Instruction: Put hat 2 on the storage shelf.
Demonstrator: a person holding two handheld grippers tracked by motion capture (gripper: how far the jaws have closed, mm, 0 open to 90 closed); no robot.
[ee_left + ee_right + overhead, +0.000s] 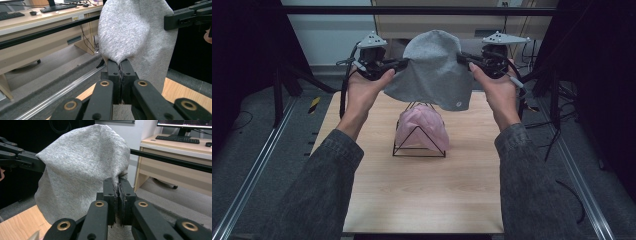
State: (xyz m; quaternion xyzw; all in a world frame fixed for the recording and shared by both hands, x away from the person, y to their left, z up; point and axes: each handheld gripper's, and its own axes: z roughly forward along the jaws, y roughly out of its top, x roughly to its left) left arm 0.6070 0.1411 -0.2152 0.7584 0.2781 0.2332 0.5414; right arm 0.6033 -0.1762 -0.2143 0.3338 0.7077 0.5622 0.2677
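Grey knitted fabric beanie (433, 70) hangs in the air between both hands, well above the light wooden table (422, 195). Left gripper (401, 63) pinches one edge of its rim, jaws pressed together on the cloth — right gripper (464, 59) clamps the opposite edge likewise. Below it, a pink beanie (422, 127) sits on a black wire pyramid stand (418, 145) — apart from the grey one.

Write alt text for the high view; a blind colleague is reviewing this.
Two hand-held grippers, left gripper and right gripper, hold a grey beanie stretched between them above a pink beanie on a black wire stand on a wooden table.
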